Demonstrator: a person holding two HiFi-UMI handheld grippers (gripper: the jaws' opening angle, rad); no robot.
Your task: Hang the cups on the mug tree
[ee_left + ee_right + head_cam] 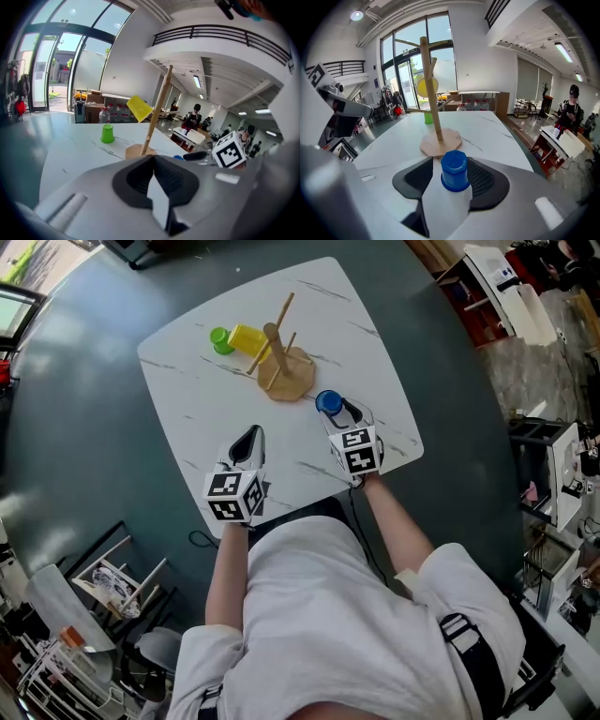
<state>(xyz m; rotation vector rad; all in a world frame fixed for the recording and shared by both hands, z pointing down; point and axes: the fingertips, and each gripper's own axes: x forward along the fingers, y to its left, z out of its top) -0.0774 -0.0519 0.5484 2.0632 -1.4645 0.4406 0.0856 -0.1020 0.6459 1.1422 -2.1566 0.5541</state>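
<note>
Table: white, marbled, square with rounded corners.

Mug tree: wooden, upright on a round base near the table's middle.

Yellow cup: hangs on a peg of the tree, clear of the table.

Green cup: stands mouth down on the table, just beside the yellow cup, on the far side of the tree from the person.

Blue cup: stands mouth down on the table, near the tree's base.

Right gripper: jaws released and spread wide, the blue cup between them, not squeezed.

Left gripper: jaws clenched together with nothing in them, over the table's near part, pointing towards the tree.
</note>
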